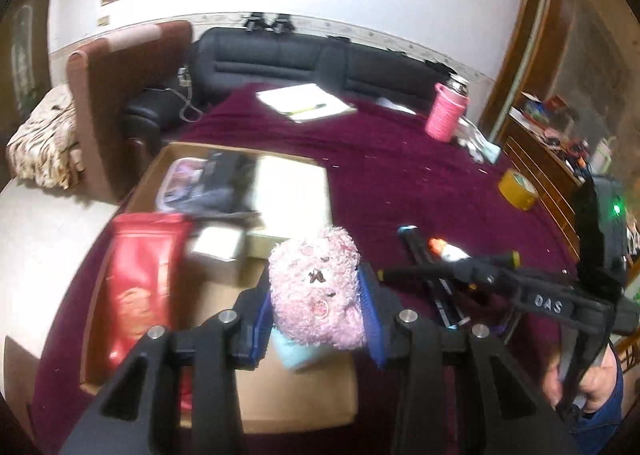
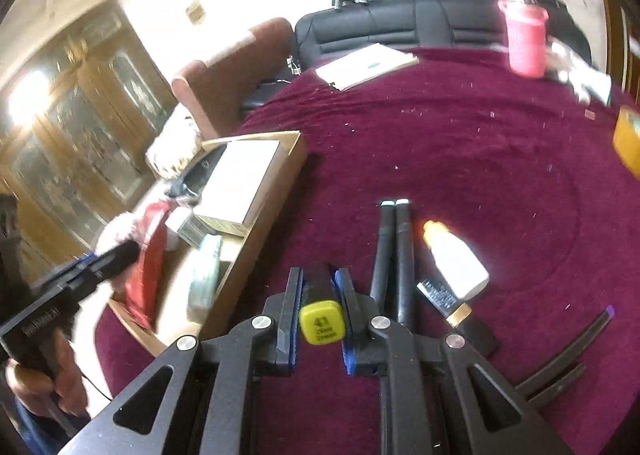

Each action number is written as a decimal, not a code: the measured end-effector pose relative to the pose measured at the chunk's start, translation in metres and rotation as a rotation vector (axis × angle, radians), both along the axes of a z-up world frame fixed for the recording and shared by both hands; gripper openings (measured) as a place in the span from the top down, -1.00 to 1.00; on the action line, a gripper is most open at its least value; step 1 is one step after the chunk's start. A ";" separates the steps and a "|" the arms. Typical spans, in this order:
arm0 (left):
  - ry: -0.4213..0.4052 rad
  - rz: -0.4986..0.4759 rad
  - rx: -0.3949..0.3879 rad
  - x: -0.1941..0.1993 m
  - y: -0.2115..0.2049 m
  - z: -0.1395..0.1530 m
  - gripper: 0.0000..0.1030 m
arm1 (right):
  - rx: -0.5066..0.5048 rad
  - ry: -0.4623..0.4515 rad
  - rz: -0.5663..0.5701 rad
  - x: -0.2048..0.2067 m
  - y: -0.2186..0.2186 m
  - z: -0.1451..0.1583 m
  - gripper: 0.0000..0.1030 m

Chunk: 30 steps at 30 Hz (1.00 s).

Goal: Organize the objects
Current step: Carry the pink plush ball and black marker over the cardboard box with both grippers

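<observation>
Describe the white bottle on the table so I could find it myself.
On the maroon tablecloth, look right of the cardboard box. The white bottle lies on its side beside two black markers; only it has an orange cap.

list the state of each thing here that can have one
left tool: shut on the pink plush toy, over the cardboard box
right tool: marker with yellow cap between its pads
cardboard box: open, part filled
glue bottle: lying flat, capped
tape roll: lying flat on the cloth
</observation>
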State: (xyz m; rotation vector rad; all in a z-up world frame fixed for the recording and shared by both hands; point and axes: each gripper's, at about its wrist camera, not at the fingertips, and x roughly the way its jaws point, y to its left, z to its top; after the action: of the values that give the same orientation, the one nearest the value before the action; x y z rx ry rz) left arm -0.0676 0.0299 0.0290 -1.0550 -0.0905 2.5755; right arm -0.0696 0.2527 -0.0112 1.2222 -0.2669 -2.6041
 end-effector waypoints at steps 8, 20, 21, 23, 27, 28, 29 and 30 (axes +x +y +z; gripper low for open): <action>-0.023 0.022 0.044 -0.001 -0.027 -0.012 0.29 | 0.004 -0.156 0.073 0.000 -0.008 -0.030 0.58; -0.049 0.015 0.091 -0.007 -0.038 -0.025 0.29 | 0.250 -0.191 0.146 -0.010 -0.042 -0.049 0.58; -0.050 0.017 0.095 -0.007 -0.040 -0.026 0.29 | 0.273 -0.186 0.149 -0.011 -0.045 -0.048 0.58; -0.051 0.017 0.098 -0.007 -0.041 -0.026 0.29 | 0.291 -0.165 0.154 -0.008 -0.047 -0.049 0.58; -0.043 0.017 0.097 -0.005 -0.043 -0.024 0.29 | 0.289 -0.097 0.163 -0.002 -0.044 -0.052 0.57; -0.044 0.018 0.100 -0.005 -0.043 -0.024 0.29 | 0.273 -0.095 0.156 -0.002 -0.042 -0.052 0.57; -0.044 0.015 0.104 -0.004 -0.043 -0.024 0.29 | 0.254 -0.098 0.150 -0.004 -0.041 -0.052 0.54; -0.044 0.012 0.105 -0.004 -0.043 -0.024 0.29 | 0.218 -0.112 0.148 -0.007 -0.039 -0.052 0.37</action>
State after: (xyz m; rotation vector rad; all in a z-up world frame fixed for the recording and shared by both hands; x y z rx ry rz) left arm -0.0720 -0.0126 0.0048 -1.0759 -0.2410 2.5285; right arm -0.0764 0.2139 -0.0634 1.4040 0.0882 -2.4913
